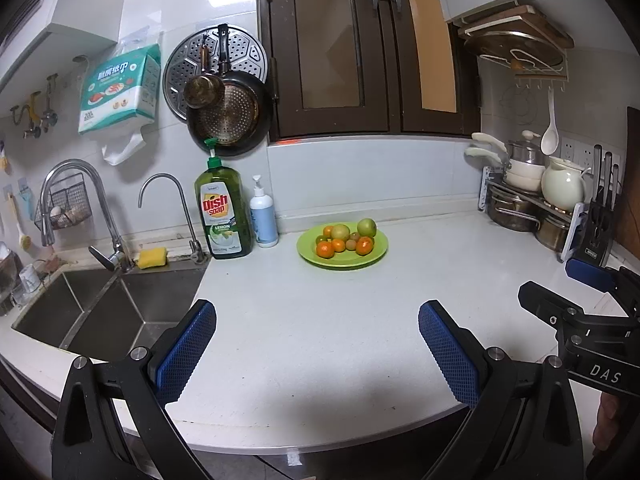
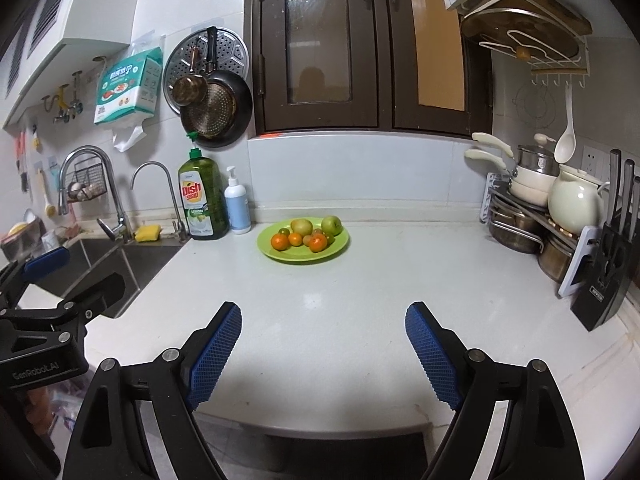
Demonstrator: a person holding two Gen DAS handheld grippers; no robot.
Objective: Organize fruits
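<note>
The white counter (image 1: 320, 340) stretches ahead of me. Near its back wall, well beyond both my grippers, sits the green plate (image 1: 342, 262) heaped with fruits (image 1: 345, 239). My left gripper (image 1: 317, 320) and right gripper (image 2: 323, 316) gape wide, holding nothing.

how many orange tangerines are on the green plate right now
4 small orange tangerines on the round green plate: front left, front middle, front right, and one at the back left, partly behind the yellowish fruit. More may be hidden under the pile.
</note>
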